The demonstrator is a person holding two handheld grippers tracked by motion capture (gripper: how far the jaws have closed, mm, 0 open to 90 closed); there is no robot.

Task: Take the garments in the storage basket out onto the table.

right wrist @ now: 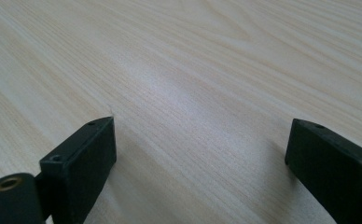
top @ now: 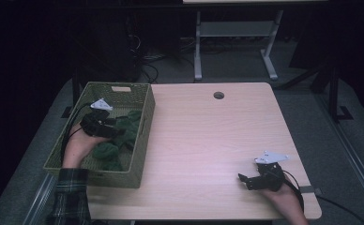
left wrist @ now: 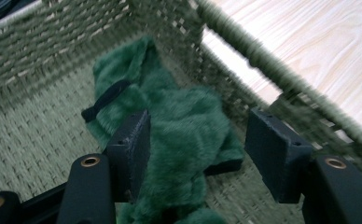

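A green woven basket [top: 141,140] stands on the left part of the wooden table [top: 208,140]. Green plush cloth [top: 126,131] lies bunched inside it, with a rolled piece [top: 106,152] nearer me. My left gripper [top: 118,131] reaches down into the basket. In the left gripper view its jaws straddle the plush cloth [left wrist: 184,126]. The left pad [left wrist: 132,149] touches the fur and the right pad [left wrist: 272,154] stands off it, so this gripper [left wrist: 198,140] is open. A black band [left wrist: 105,99] crosses the cloth. My right gripper [top: 244,181] rests open on bare wood [right wrist: 193,70] at the front right, jaws wide and empty [right wrist: 200,140].
The basket wall [left wrist: 244,51] runs close to the right of the left jaws. A round cable hole [top: 218,95] sits at the table's far edge. Another desk's legs [top: 198,51] stand behind on the grey floor. A cable [top: 335,206] trails off the front right corner.
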